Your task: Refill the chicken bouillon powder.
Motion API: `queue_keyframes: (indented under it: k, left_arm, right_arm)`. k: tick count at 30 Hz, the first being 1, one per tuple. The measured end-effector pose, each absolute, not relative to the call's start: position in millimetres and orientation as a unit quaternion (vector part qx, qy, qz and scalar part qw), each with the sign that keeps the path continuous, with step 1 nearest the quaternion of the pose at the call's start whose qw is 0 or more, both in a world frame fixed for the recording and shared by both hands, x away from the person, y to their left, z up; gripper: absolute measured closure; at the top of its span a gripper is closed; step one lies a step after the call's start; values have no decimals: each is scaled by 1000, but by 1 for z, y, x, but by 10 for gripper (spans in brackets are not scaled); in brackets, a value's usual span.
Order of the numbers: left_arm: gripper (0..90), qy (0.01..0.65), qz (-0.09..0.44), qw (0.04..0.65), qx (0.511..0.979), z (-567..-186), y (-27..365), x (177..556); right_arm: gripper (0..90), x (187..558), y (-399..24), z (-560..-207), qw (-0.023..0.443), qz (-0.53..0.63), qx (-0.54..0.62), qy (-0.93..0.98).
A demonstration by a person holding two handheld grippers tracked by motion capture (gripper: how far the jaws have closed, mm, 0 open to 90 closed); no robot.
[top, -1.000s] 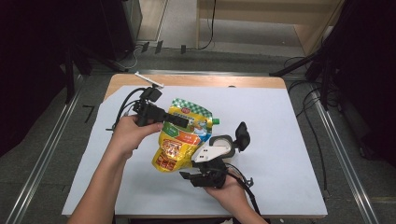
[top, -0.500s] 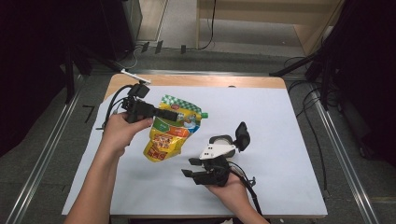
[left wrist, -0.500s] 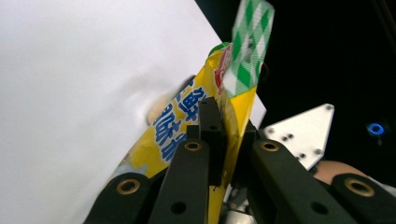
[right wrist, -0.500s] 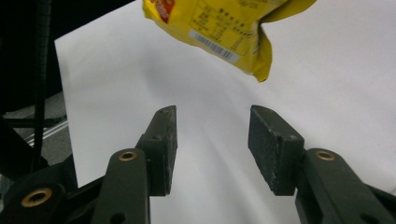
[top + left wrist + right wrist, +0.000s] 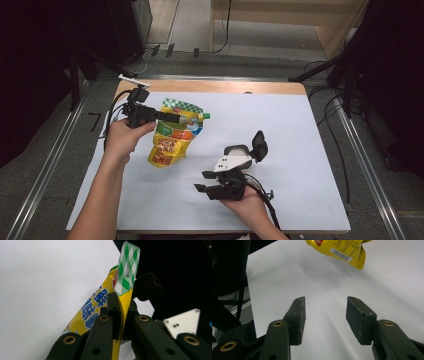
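A yellow stand-up pouch [image 5: 170, 142] with a green-and-white checked top hangs tilted over the white sheet, its lower end close to the surface. My left gripper [image 5: 172, 116] is shut on it near the top; in the left gripper view the jaws [image 5: 121, 307] pinch the pouch [image 5: 97, 307] edge just below the checked strip. My right gripper [image 5: 207, 189] rests low near the table's front, apart from the pouch. Its jaws [image 5: 325, 315] have just been opening and stand open with nothing between them. The pouch's bottom [image 5: 342, 248] shows ahead of them.
The white sheet [image 5: 300, 130] covers most of a wooden table [image 5: 215, 86]. A small white strip [image 5: 134, 80] lies at the table's far left corner. Cables [image 5: 340, 125] trail along the right side. Dark equipment stands beyond the table on both sides.
My left hand has carried the pouch to the left, away from the right gripper. The right hand has stayed put while its jaws widened a little.
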State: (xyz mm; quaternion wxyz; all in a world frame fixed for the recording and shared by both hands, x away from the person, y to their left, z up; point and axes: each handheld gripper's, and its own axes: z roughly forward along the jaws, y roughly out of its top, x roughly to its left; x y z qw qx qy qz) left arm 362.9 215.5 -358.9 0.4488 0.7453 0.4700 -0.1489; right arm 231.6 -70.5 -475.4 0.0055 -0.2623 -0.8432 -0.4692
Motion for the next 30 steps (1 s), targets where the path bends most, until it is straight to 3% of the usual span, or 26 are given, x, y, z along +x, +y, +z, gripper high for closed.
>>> queue_keyframes:
  k: [30]
  left_arm:
    - [888, 471, -114, 466, 740, -378, 213, 385]
  right_arm:
    - [506, 226, -84, -479, -1, -461, -287, -840]
